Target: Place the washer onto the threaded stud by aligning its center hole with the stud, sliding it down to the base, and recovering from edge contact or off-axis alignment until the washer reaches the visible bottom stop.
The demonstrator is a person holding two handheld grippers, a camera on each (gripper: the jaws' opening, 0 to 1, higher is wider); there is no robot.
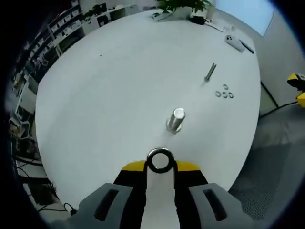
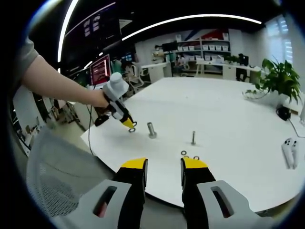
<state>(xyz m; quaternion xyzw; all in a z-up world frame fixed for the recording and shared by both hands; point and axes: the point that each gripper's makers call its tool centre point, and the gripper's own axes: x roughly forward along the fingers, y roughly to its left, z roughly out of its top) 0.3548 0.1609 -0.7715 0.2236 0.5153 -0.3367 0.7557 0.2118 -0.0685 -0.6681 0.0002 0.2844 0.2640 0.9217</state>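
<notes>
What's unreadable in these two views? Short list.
- Stud threads and bottom stop: too small in both views.
- Spare washers: count unclear in right gripper view, too small.
- Held washer: grip contact hidden by the left gripper fingers.
- Second bolt: details too small.

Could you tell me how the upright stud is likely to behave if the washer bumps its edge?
The stud stands alone on the smooth table, so it may well tip or slide. It looks like solid metal, so probably stiff. The washer in the left gripper seems thin and light.
</notes>
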